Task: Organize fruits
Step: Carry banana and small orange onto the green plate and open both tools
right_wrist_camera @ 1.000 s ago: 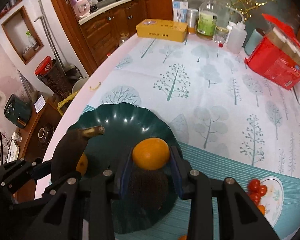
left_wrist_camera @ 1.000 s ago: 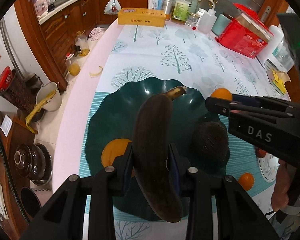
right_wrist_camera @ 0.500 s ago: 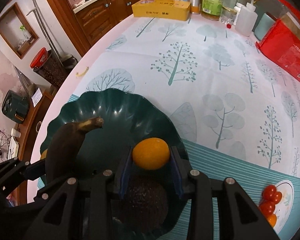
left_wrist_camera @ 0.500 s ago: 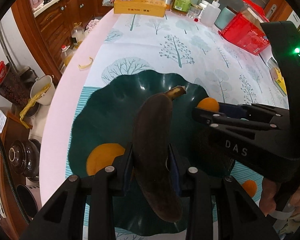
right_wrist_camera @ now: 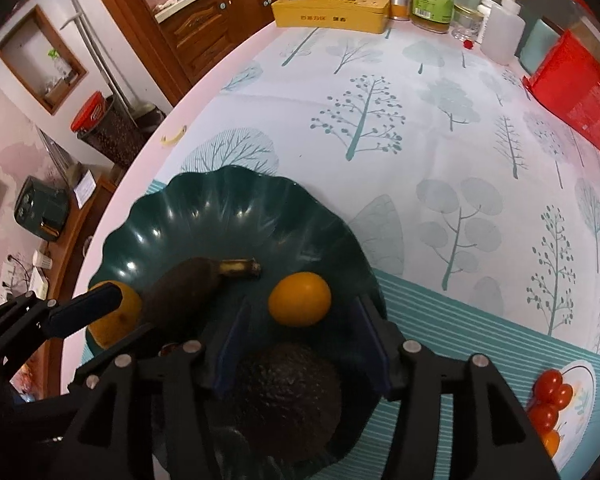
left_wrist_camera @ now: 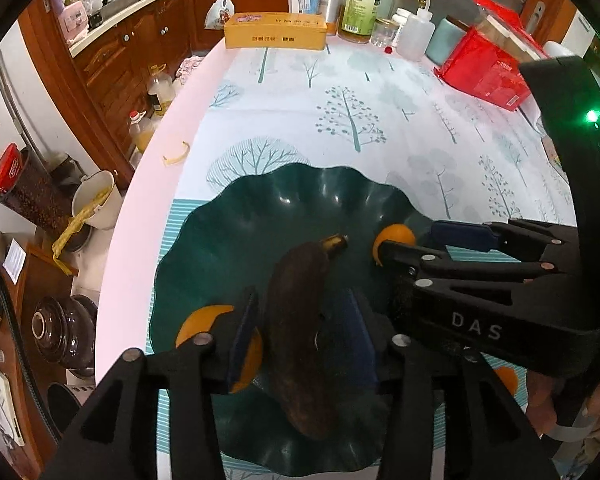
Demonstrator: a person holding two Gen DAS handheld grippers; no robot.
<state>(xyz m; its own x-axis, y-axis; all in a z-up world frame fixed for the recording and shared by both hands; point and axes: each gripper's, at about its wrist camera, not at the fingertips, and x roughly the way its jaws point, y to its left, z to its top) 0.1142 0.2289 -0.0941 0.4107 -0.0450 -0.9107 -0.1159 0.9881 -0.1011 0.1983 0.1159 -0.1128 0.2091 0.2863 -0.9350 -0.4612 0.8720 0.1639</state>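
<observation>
Fingers of both grippers stand spread, gripping nothing: left gripper (left_wrist_camera: 304, 332) straddles the blackened banana (left_wrist_camera: 300, 320), right gripper (right_wrist_camera: 302, 340) the small orange (right_wrist_camera: 300, 299), inside the scalloped dark-green plastic bowl (right_wrist_camera: 204, 204).

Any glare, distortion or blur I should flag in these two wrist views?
Left wrist: strong fisheye bending at the table edge, black corners, small highlights on the green bowl, a flaring green light on the right gripper's body. Right wrist: same bending, glare spots on the bowl; the avocado sits dark, its detail lost.

Left tool (left_wrist_camera: 303, 330) spread around dark banana (left_wrist_camera: 300, 336), green bowl (left_wrist_camera: 228, 240)
</observation>
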